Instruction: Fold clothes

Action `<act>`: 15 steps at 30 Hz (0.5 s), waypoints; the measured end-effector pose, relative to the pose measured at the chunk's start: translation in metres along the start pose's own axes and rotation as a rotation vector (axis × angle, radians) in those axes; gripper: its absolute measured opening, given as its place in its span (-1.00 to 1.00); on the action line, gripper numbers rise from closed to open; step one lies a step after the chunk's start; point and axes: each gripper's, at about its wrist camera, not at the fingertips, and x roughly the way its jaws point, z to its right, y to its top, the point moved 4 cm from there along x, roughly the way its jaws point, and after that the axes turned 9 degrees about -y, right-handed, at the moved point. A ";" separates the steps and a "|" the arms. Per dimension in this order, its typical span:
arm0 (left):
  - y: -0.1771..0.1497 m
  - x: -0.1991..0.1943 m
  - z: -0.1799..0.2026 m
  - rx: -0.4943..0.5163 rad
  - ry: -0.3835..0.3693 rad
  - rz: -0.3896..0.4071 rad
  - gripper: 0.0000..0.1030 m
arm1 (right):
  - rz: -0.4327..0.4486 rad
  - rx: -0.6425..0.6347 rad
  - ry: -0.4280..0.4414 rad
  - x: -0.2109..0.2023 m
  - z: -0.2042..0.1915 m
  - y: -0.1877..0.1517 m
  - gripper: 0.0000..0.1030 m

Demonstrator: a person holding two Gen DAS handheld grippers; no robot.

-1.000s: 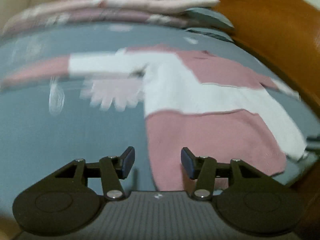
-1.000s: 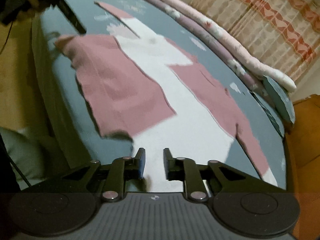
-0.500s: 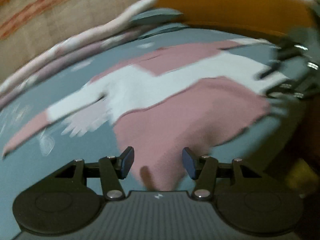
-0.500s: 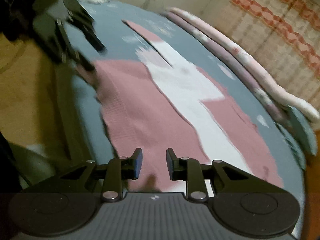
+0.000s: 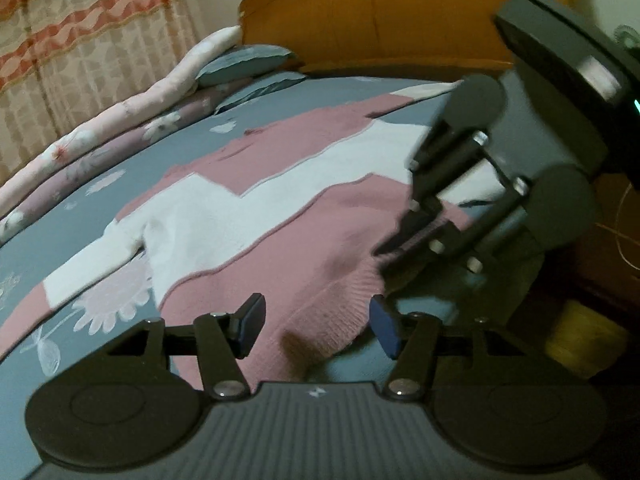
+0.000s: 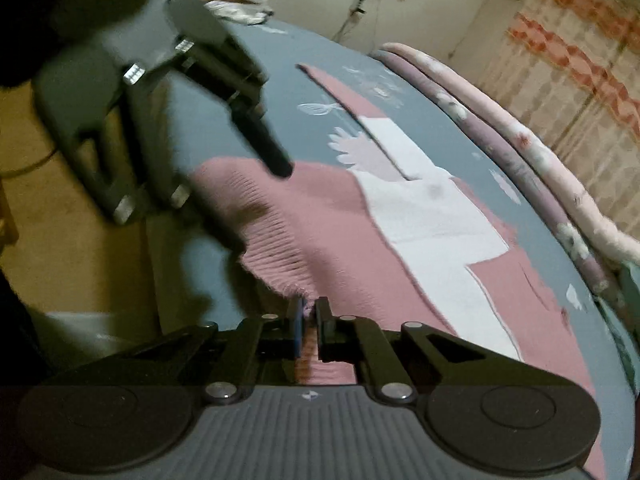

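Observation:
A pink and white knit sweater [image 5: 260, 208] lies spread flat on a grey-blue bed sheet. My left gripper [image 5: 316, 326] is open, its fingers straddling the ribbed hem corner near the bed's edge. My right gripper [image 6: 308, 318] is shut on the sweater's ribbed hem [image 6: 288, 256] at the other corner. In the left wrist view the right gripper [image 5: 404, 236] pinches the hem on the right. In the right wrist view the left gripper [image 6: 276, 160] hovers over the far hem corner.
Rolled floral bedding [image 5: 120, 112] runs along the far side of the bed, with a grey pillow [image 5: 244, 62] by the wooden headboard [image 5: 380, 12]. Patterned curtains [image 6: 580, 48] hang behind. The bed's edge drops to the floor [image 6: 72, 256].
Both grippers swung down to the sweater's hem corners. My right gripper closed on the hem. The left gripper stayed open and came over the other corner.

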 end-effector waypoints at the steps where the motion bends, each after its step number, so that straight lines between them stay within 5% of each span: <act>1: 0.001 0.006 0.003 0.042 0.012 -0.004 0.14 | 0.002 0.008 -0.018 0.001 0.005 0.000 -0.85; 8: -0.001 0.046 0.005 0.296 0.117 -0.097 0.15 | -0.028 0.071 -0.039 0.013 0.021 0.001 -0.75; 12: 0.007 0.041 -0.011 0.223 0.077 -0.074 0.17 | -0.017 0.022 -0.034 0.000 0.006 -0.001 -0.42; 15: 0.012 0.036 -0.027 0.134 0.053 -0.055 0.18 | -0.012 -0.019 -0.033 -0.005 -0.004 -0.001 -0.41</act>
